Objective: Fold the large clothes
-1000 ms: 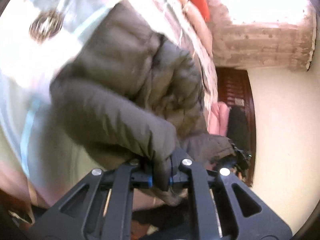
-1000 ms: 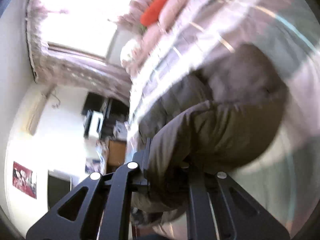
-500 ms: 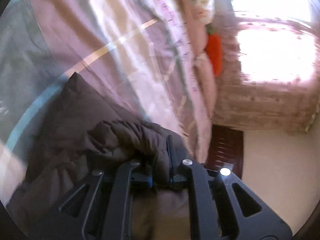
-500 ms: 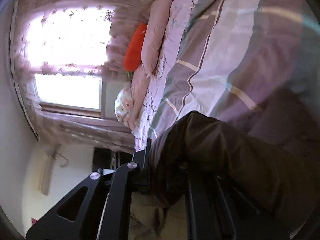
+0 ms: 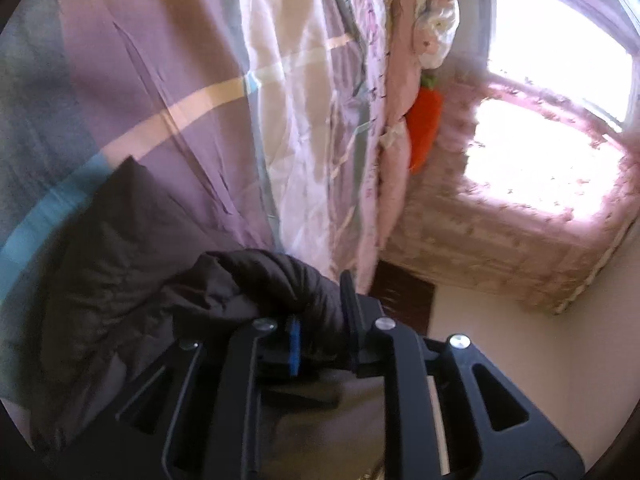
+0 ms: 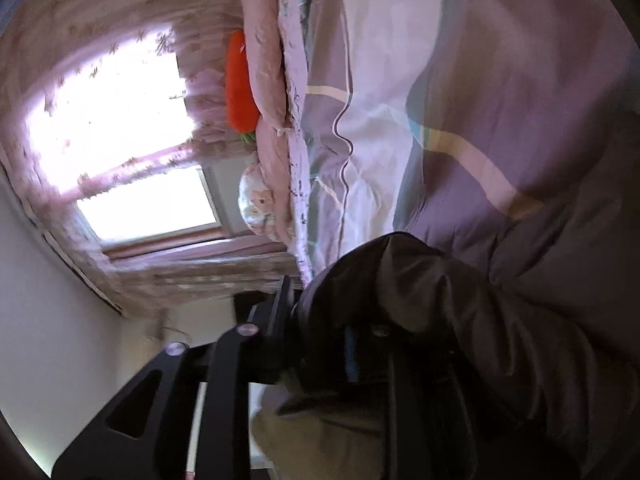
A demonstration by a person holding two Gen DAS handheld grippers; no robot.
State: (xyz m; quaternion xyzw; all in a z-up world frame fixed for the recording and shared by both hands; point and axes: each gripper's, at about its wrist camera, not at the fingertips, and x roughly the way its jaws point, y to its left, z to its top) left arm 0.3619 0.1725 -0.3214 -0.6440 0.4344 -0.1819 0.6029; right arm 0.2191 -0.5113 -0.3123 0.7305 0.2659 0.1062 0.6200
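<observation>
Jacket pinched at both ends, low over the bed

Jacket [image 5: 256, 280], dark brown and puffy, is bunched nearest each camera. The left gripper [image 5: 320, 332] is clenched on a thick roll of it, its blue pad [image 5: 295, 340] pressed into the fabric. The right gripper [image 6: 320, 344] grasps another bunch, its fingers mostly buried under the cloth. Beyond both grips the rest of the jacket lies spread on the bedspread [image 5: 168, 80], a purple and cream check with a teal stripe. Farther off, a pink quilt [image 5: 394, 100] is piled along the far edge of the bed with an orange carrot cushion [image 5: 424, 120] beside it, then a lace curtain [image 6: 96, 92] over the bright window.

The filling is slippery and bulky, so a roll this thick could probably squeeze out of either grip if pulled hard. Uneven pulls would likely skew the fold, and trapped air may spring it open.
</observation>
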